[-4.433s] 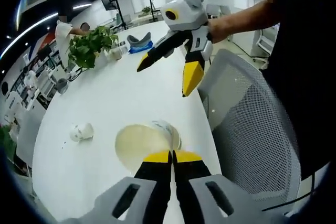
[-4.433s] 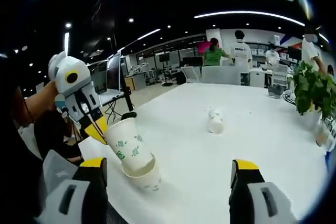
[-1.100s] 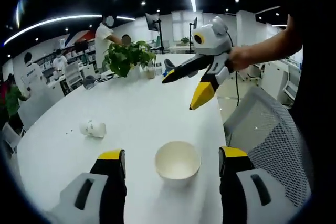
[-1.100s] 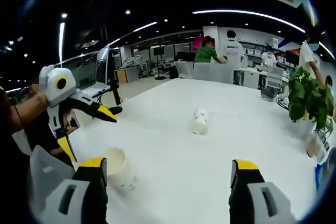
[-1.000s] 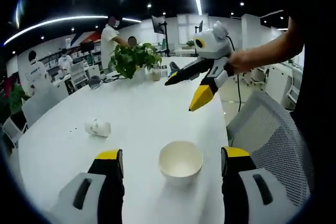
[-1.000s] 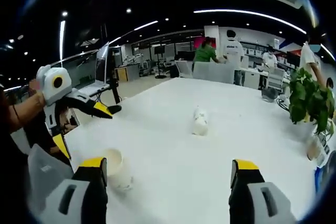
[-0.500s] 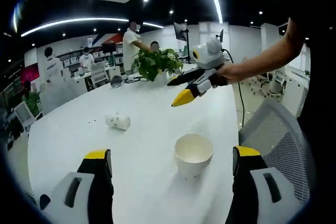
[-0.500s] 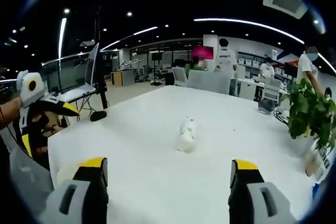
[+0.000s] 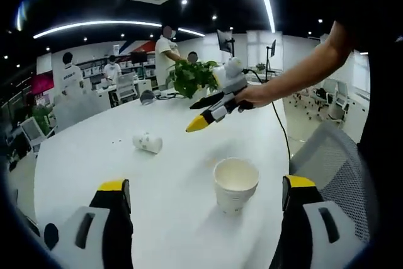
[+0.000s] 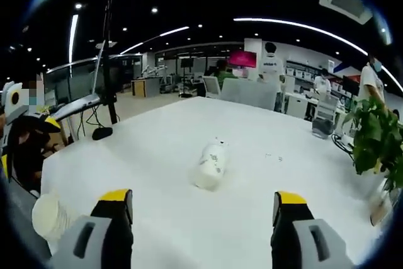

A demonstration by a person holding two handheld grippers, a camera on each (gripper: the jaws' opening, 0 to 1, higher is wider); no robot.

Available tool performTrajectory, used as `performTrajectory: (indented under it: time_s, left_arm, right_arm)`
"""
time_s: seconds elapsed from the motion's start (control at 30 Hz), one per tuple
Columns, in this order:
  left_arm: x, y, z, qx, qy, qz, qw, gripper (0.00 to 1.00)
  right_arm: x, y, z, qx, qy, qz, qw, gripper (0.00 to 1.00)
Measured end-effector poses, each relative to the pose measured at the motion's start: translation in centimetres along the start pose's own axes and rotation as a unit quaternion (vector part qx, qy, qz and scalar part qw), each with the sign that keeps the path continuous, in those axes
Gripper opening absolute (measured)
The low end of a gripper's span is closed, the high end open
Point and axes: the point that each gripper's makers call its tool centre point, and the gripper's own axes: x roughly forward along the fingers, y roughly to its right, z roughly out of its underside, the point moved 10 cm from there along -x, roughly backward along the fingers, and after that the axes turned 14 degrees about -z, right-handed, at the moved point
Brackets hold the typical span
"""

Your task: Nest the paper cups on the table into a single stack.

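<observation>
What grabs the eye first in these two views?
The upright stack of white paper cups near the table's edge, sitting between the open left gripper jaws in the left gripper view. Next, the lone white paper cup lying on its side mid-table, straight ahead of the open right gripper in the right gripper view. Behind it all, a leafy green potted plant at the far end of the white table.

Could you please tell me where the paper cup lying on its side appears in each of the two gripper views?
Left gripper view: the lying cup is left of centre, beyond the upright cup stack, on the white table.
Right gripper view: the lying cup sits near the middle, ahead between the open jaws.
Shared landmark: the potted plant, at the table's far edge there, at the right edge here.
</observation>
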Motion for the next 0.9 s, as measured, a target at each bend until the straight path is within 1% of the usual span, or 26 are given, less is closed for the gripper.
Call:
performTrajectory:
  time_s: [0.07, 0.1, 0.2, 0.27, 0.33, 0.4, 0.53, 0.63, 0.73, 0.83, 0.9]
  left_arm:
    - [0.0, -0.1, 0.0, -0.002, 0.001, -0.002, 1.0000, 0.99]
    - [0.0, -0.2, 0.1, -0.002, 0.002, -0.006, 1.0000, 0.99]
    - [0.0, -0.5, 0.1, 0.009, 0.008, -0.020, 0.9997, 0.99]
    - [-0.1, -0.5, -0.1, 0.001, 0.014, -0.028, 0.9995, 0.99]
    - [-0.3, -0.5, -0.2, -0.008, 0.023, -0.035, 0.9991, 0.99]
    - [-0.3, -0.5, -0.1, -0.011, 0.026, -0.039, 0.9988, 0.99]
    - [-0.3, -0.5, 0.2, -0.016, 0.022, -0.045, 0.9986, 0.99]
    - [-0.2, -0.7, 0.3, -0.014, 0.018, -0.051, 0.9984, 0.99]
    - [-0.2, -0.7, 0.2, -0.015, 0.021, -0.055, 0.9982, 0.98]
    - [0.0, -0.7, 0.3, -0.009, 0.016, -0.060, 0.9980, 0.97]
    - [0.1, -0.8, 0.4, -0.010, 0.014, -0.060, 0.9980, 0.96]
  right_arm:
    - [0.8, 0.6, 0.2, 0.001, -0.003, -0.002, 1.0000, 0.91]
    - [1.8, 1.2, 0.7, 0.000, -0.007, -0.002, 1.0000, 0.91]
    - [2.9, 1.5, 0.6, 0.007, -0.008, 0.004, 0.9999, 0.89]
    - [3.6, 2.0, 0.6, 0.018, -0.002, 0.009, 0.9998, 0.87]
    - [4.5, 2.2, 0.5, 0.016, 0.001, 0.015, 0.9998, 0.85]
    - [5.3, 2.4, 0.5, 0.015, -0.001, 0.018, 0.9997, 0.83]
    - [7.2, 3.2, 0.8, 0.019, -0.007, 0.024, 0.9995, 0.78]
    - [8.1, 3.0, 0.4, 0.009, -0.019, 0.023, 0.9995, 0.73]
    - [9.0, 3.4, 0.2, 0.010, -0.021, 0.021, 0.9995, 0.69]
    - [9.9, 4.0, 0.4, 0.015, -0.028, 0.021, 0.9993, 0.66]
    - [10.3, 4.4, 0.4, 0.030, -0.031, 0.028, 0.9987, 0.64]
